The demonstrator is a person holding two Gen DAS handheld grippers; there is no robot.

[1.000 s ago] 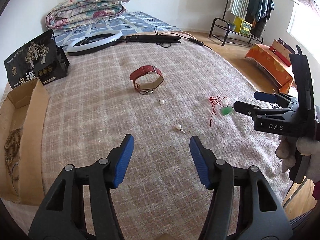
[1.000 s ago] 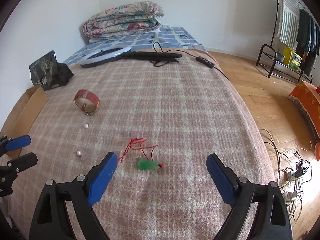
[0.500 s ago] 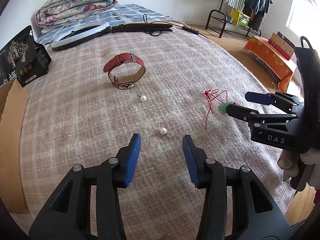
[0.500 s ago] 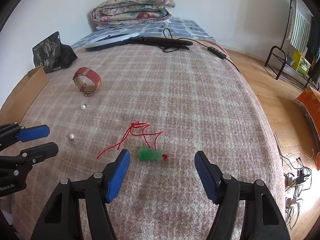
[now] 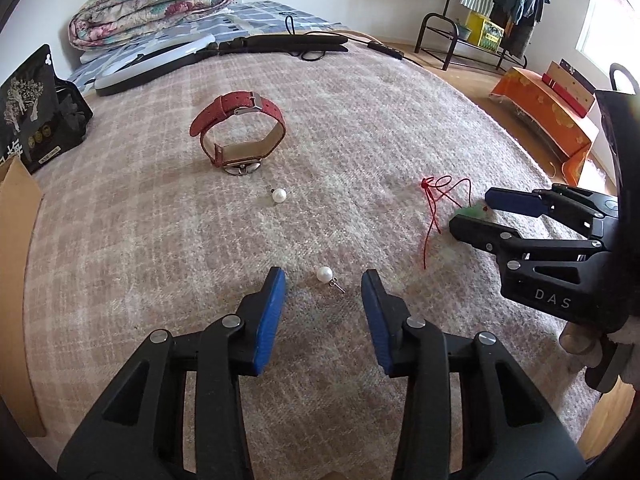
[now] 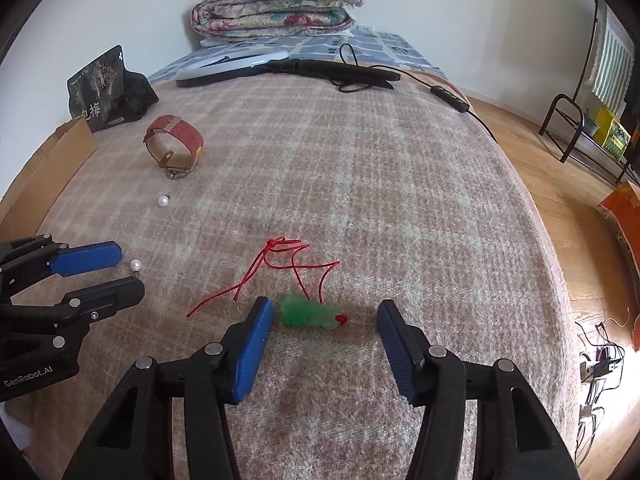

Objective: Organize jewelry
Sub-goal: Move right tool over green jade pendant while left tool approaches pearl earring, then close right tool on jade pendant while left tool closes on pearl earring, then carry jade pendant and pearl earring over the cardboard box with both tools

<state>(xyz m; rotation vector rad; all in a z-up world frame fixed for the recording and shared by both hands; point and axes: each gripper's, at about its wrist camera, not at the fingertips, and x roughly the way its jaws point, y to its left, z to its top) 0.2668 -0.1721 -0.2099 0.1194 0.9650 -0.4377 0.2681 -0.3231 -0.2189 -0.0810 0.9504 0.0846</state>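
On the plaid blanket lie a red-strapped watch (image 5: 240,136), two pearl earrings and a green pendant on a red cord. My left gripper (image 5: 323,280) is open, low over the blanket, with the near pearl earring (image 5: 325,274) between its fingertips, untouched. The far pearl (image 5: 279,195) lies before the watch. My right gripper (image 6: 325,312) is open around the green pendant (image 6: 306,312), whose red cord (image 6: 280,266) trails away to the left. The watch (image 6: 174,148), the far pearl (image 6: 163,201), the near pearl (image 6: 136,265) and the left gripper (image 6: 120,270) also show in the right wrist view.
A cardboard box (image 5: 16,240) sits at the blanket's left edge beside a black pouch (image 5: 32,112). A ring light (image 5: 148,64) and black stand with cable (image 5: 288,42) lie at the back, before folded quilts (image 5: 156,4). The bed edge drops to wood floor on the right.
Both grippers moved forward and down. The left now straddles the near pearl earring and the right straddles the green pendant; both jaws have narrowed.
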